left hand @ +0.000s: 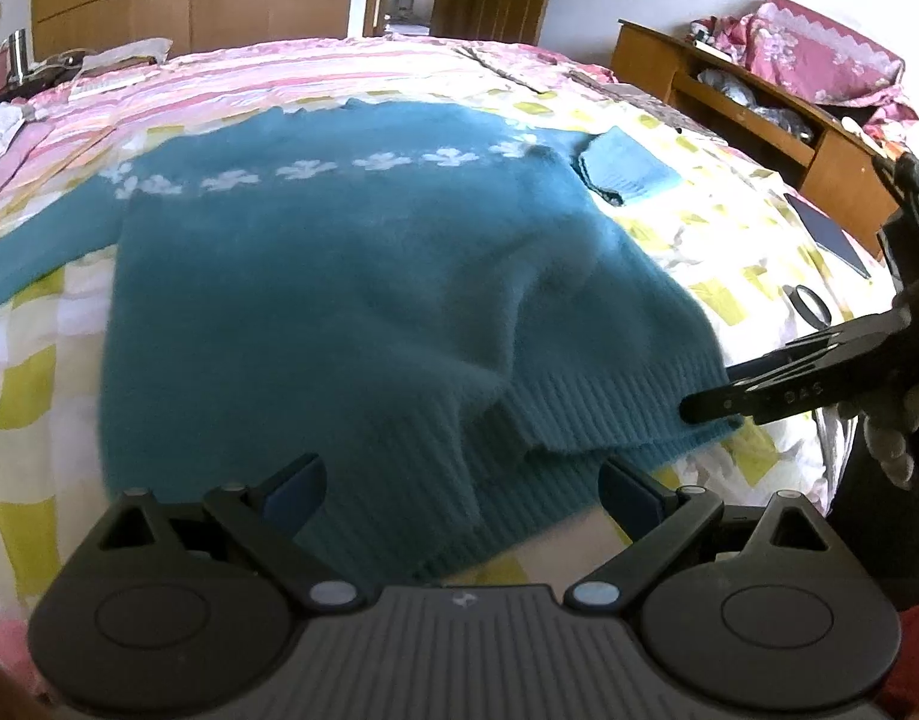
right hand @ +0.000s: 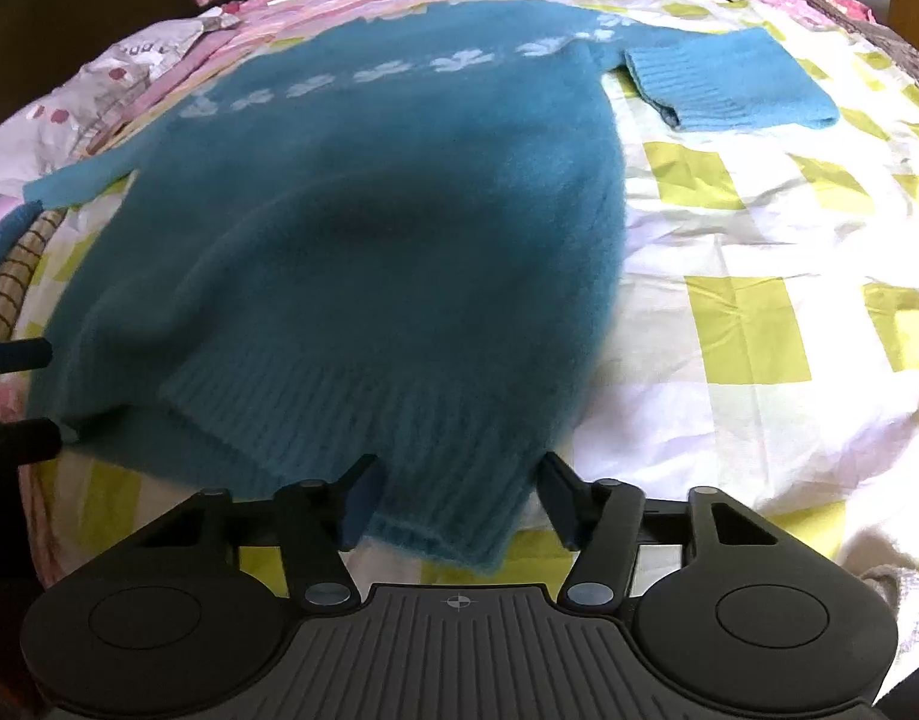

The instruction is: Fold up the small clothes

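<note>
A teal knitted sweater (left hand: 351, 276) with a band of white flowers lies flat on the yellow-and-white checked sheet (right hand: 759, 276), ribbed hem toward me. One sleeve (right hand: 729, 81) is folded near the shoulder; the other sleeve (left hand: 27, 258) stretches out to the left. My left gripper (left hand: 462, 492) is open wide, with the hem's left part lying between its fingers. My right gripper (right hand: 459, 501) stands open at the hem's right corner, with knit between the pads and a gap still showing at the right pad. In the left wrist view the right gripper's fingers (left hand: 714, 405) rest at that corner.
The bed (left hand: 279, 78) carries pink striped bedding at the back. A wooden shelf unit (left hand: 759, 120) stands to the right. On the sheet lie a dark flat device (left hand: 825, 234) and a tape ring (left hand: 810, 303). A woven basket rim (right hand: 9, 282) sits at the left edge.
</note>
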The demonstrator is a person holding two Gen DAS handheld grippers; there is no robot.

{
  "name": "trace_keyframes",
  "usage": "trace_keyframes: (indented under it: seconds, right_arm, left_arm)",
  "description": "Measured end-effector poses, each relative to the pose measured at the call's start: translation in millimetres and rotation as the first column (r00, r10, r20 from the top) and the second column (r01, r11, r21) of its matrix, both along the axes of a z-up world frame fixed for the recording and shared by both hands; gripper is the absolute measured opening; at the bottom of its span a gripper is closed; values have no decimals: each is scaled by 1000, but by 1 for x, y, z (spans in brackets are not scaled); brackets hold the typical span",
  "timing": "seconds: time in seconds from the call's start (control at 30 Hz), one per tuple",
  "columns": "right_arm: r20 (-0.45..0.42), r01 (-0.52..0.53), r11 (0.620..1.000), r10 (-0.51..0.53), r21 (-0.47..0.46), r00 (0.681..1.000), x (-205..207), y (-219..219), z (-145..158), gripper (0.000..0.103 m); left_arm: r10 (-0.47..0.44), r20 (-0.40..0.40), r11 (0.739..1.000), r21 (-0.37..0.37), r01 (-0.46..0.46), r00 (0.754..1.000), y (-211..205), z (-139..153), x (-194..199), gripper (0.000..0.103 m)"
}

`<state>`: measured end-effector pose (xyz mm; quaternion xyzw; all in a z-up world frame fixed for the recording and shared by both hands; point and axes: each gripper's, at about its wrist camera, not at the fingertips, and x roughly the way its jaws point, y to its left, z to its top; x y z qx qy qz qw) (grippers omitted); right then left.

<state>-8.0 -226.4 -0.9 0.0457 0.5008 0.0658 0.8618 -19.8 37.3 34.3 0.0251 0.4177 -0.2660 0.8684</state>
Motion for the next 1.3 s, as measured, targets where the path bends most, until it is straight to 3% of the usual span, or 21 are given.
trace_keyframes:
  seconds: [0.1,0.23,0.43,0.67,0.83,1.0,1.2,1.3]
  right_arm:
    - [12,-8,1000,8,-8,1000,1,-3,3,19]
    - [18,30,998,-31,56,999,0,-26,17,9]
    - [20,64,996,-65,58,998,-6,-46,20,8]
    - [-18,54,998,-53,30,998,-6,-43,9,9]
    - [-32,34,999,-33,11,999,-3,-46,13,11]
    - [-44,37,999,-36,18,998,-4,-46,21,18]
    - [28,29,1000,-30,8,999,-10,-38,46,19]
    - [59,5,999,-3,-41,998,-10,-28,51,19]
  left_arm:
    - [9,-1,1000,-6,-9,1000,-1,2,-1,102]
    - [3,14,1000,-2,-3,1000,-2,7,-3,102]
    - [6,-2,1000,17,-6,1000,-6,-2,1,102]
    - [22,-125,991,131,-5,992,-16,-33,12,101]
    - [-54,-127,989,127,71,990,-23,-29,5,101]
    - [-52,-80,995,79,59,995,-14,-8,3,101]
    - [-29,1,999,-32,29,1000,-15,13,13,102]
    - [-22,20,1000,-13,22,1000,-28,5,23,102]
